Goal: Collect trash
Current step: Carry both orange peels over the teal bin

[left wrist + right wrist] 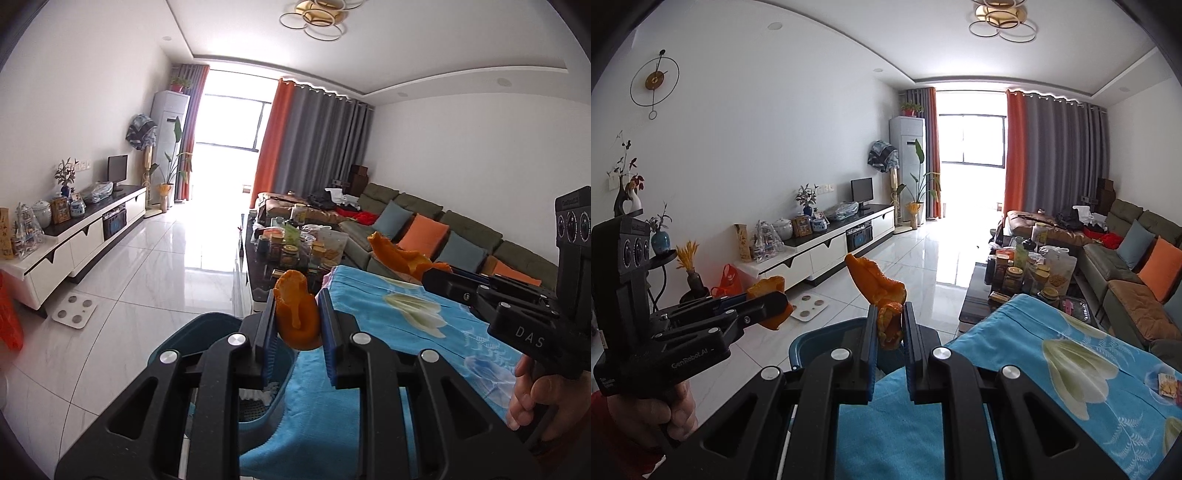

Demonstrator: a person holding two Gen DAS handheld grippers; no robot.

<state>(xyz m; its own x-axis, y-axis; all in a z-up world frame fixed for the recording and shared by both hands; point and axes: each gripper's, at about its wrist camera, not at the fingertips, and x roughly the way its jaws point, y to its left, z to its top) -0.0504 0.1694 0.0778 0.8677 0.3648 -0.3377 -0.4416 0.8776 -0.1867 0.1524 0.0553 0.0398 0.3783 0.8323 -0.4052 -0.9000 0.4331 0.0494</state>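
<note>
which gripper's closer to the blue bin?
Left, slightly. Left gripper holds orange peel right above the blue bin; right gripper sits nearer the blue cloth.

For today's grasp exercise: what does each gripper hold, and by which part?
Left gripper: an orange peel piece, pinched at its lower half. Right gripper: a longer orange peel, pinched at its lower end.

Both grippers, L [297, 319] & R [890, 326], clamped, side by side.
</note>
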